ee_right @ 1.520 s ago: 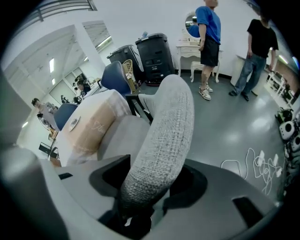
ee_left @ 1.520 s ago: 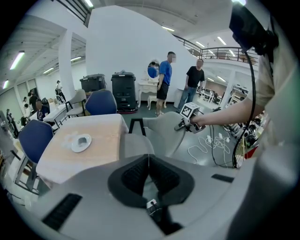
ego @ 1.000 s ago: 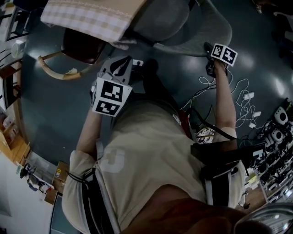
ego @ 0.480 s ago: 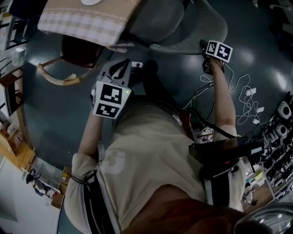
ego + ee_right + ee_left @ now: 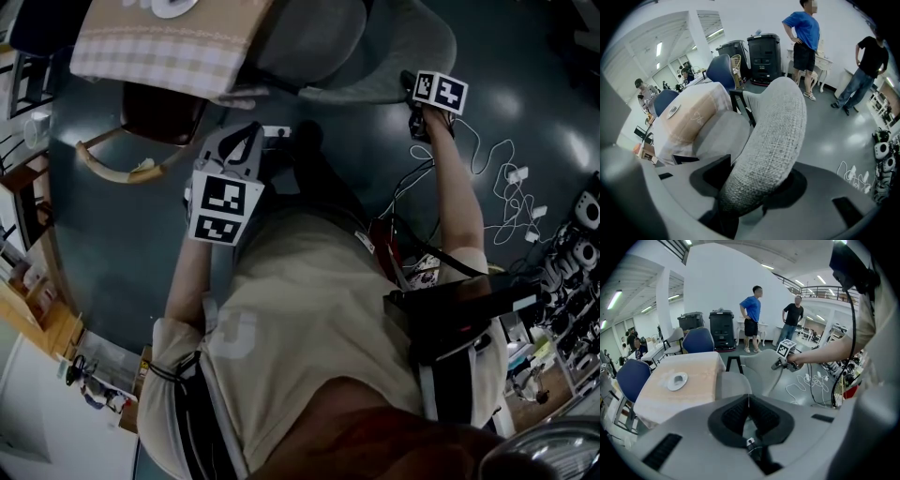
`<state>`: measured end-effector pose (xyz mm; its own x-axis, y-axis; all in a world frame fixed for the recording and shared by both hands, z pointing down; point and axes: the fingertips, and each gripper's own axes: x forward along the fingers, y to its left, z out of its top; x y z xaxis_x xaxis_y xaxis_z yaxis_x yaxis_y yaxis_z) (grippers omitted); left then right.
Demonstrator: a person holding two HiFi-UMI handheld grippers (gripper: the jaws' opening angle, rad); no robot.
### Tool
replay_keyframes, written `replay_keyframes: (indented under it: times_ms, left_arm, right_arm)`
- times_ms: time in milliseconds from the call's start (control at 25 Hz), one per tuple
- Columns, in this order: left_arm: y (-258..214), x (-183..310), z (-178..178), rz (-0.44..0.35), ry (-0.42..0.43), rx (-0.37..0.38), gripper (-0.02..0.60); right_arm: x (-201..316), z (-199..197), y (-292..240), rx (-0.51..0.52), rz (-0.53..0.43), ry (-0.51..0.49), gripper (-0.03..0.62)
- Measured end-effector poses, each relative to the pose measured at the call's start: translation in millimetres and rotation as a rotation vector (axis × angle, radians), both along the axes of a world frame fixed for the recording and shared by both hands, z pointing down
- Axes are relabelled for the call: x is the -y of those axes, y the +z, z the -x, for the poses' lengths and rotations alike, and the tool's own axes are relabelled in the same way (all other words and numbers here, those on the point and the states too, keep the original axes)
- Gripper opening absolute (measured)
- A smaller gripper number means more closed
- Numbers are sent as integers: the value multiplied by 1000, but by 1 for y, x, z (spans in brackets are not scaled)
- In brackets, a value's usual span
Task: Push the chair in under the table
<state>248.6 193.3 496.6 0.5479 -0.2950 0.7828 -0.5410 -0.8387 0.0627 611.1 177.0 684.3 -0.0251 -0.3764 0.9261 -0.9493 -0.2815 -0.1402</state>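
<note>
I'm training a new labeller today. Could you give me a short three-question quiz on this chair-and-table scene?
1. What lies on the cloth of the table?
2. True or false: the left tongs are shut with nothing between them.
3. What do the right tongs grip? A the table; B the back of the chair; C nothing.

Key: 1 a small white dish. 2 true. 3 B.
</note>
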Motion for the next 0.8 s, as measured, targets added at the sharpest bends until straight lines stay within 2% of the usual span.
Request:
replay_keyframes:
  times_ms: [160, 800]
  left_arm:
    - [-1, 7, 7, 3, 3, 1, 9]
    - [2, 1, -1, 10, 19, 3, 9]
  right_arm:
    - [9, 9, -2, -4, 2, -3, 236]
    - [9, 10, 0, -46, 30, -35, 236]
